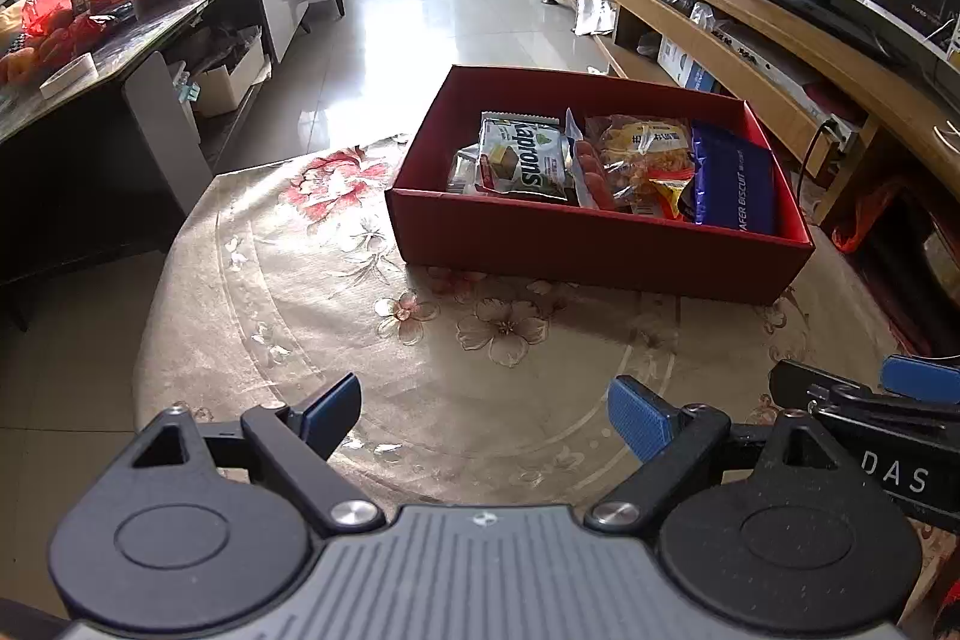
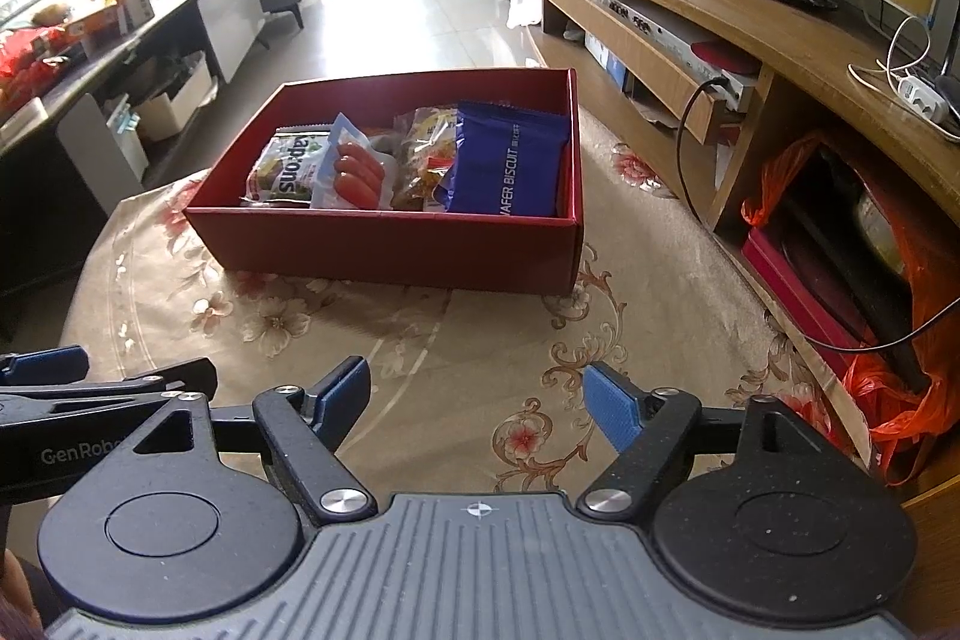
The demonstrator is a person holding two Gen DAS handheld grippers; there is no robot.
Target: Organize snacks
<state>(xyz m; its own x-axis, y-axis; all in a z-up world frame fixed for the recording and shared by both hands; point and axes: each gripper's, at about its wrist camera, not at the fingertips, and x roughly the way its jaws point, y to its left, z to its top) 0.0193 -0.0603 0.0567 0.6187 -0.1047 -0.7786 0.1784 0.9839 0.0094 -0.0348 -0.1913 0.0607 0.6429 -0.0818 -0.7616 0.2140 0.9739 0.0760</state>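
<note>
Red box [image 1: 594, 235] on the round table [image 1: 300, 340], toward its far edge, long axis running left to right. Inside, side by side: green wafer pack [image 1: 528, 157], sausage pack [image 1: 591, 175], yellow snack bag [image 1: 651, 148], blue wafer biscuit pack [image 1: 735, 184], long axes pointing toward the far wall. Near the table's front edge, left gripper [image 1: 486, 415] and right gripper [image 2: 477, 394], both spread wide, holding nothing.

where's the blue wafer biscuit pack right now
The blue wafer biscuit pack lies inside the red box, at its right end in both wrist views, beside the yellow snack bag.
</note>
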